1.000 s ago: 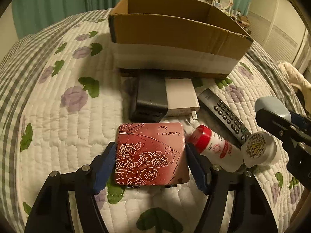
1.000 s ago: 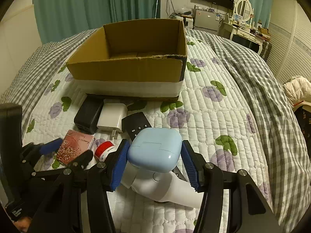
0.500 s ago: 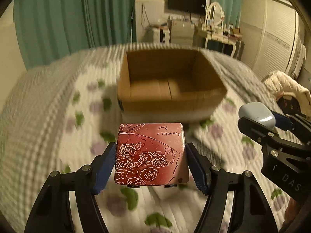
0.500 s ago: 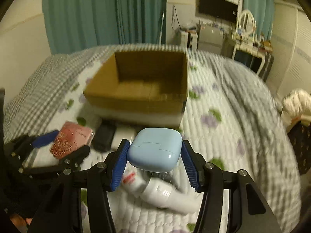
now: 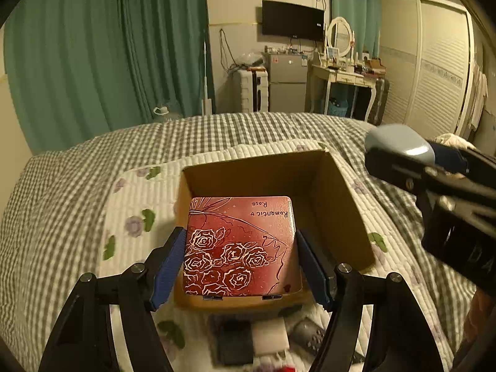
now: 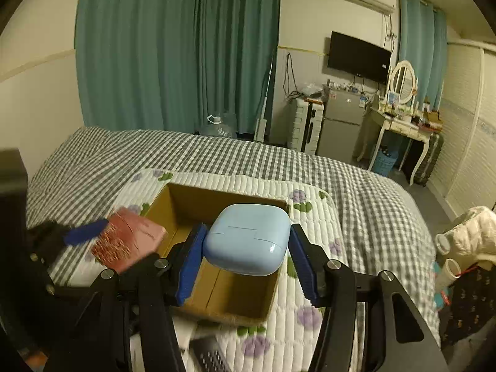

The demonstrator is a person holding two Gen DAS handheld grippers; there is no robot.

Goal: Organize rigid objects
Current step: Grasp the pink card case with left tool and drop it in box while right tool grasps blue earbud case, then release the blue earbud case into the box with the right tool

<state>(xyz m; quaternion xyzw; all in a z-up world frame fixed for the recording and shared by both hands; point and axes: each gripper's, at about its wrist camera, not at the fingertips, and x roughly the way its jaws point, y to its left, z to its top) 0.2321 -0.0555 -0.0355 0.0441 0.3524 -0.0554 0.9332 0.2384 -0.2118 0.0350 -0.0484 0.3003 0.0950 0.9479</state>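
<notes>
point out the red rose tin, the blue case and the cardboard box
red rose tin (image 5: pixel 238 245): left wrist view, middle of its lid
blue case (image 6: pixel 246 237): right wrist view, middle of its top
cardboard box (image 5: pixel 341 214): left wrist view, inner right wall

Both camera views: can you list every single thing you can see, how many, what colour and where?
cardboard box: 1, brown, open, on the quilt
rose tin: 1, red with white roses, held over the box
earbud case: 1, light blue, held over the box
quilt: 1, white with purple flowers, on the bed
checked blanket: 1, grey and white, covering the bed
curtains: teal, back wall
TV: 1, black, on the wall
fridge: 1, grey, below the TV
remote: 1, dark, in front of the box
left tool: 1, black with blue pads, gripping the tin
right tool: 1, black with blue pads, gripping the case
</notes>
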